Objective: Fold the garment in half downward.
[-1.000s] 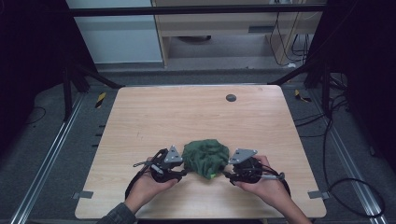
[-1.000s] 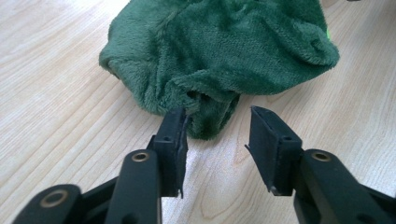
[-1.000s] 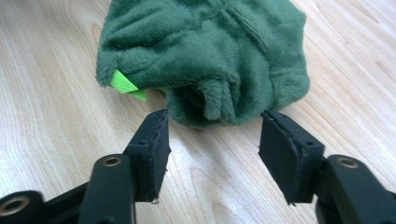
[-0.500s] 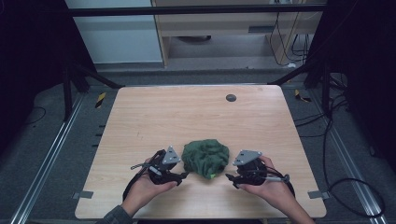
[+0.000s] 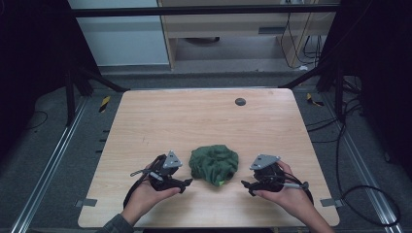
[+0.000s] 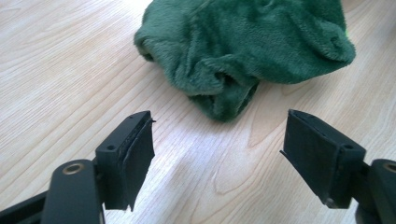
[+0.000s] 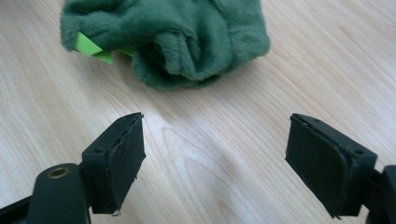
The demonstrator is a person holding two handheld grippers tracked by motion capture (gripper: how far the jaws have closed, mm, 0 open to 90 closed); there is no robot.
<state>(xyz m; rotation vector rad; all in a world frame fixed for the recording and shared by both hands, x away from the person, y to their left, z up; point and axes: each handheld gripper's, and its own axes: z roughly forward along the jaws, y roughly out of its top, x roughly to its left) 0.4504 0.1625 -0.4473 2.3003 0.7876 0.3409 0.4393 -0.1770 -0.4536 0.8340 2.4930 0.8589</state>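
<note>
1. Your cloth (image 5: 214, 164) is dark green all over and looks soft and fuzzy.
2. A bright lime green tag (image 7: 91, 48) pokes out from the cloth.
3. Your worktop (image 5: 204, 121) is light brown wood with thin wavy lines running through it.
4. A small dark grey round spot (image 5: 240, 101) sits on the worktop.
5. Your left claw (image 5: 187, 182) is black, with a grey plate on top.
6. Your right claw (image 5: 245, 186) is black too, with the same grey plate.
7. The floor (image 5: 58, 145) around the worktop is dark grey.
8. Two bits of tape (image 5: 104, 103) on the floor have yellow and black stripes.
</note>
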